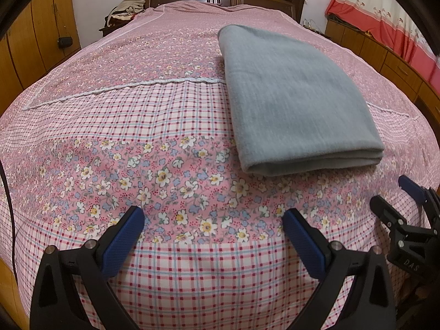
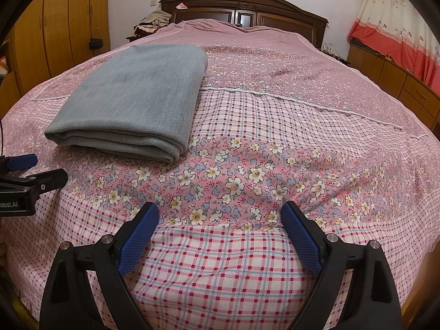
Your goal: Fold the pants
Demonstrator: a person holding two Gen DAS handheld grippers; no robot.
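We hold our left gripper (image 1: 213, 221) over the near end of the bed (image 1: 110, 126). Its two blue pads (image 1: 125, 240) are spread wide apart, with nothing between them but the flowery pink bedspread below. Our right gripper (image 2: 220, 217) hangs over the same end, and its blue pads (image 2: 139, 238) are spread wide too, pinching nothing.

The gray pants (image 1: 297, 101) lie on the bed, folded into a thick, neat block with the layered edge facing us. They sit a little beyond both grippers, between the two, touching neither one.

A dark wooden headboard (image 2: 244, 8) stands at the far end. A red and white curtain (image 2: 398, 33) hangs on the right, and wooden wardrobe doors (image 2: 55, 33) are on the left.
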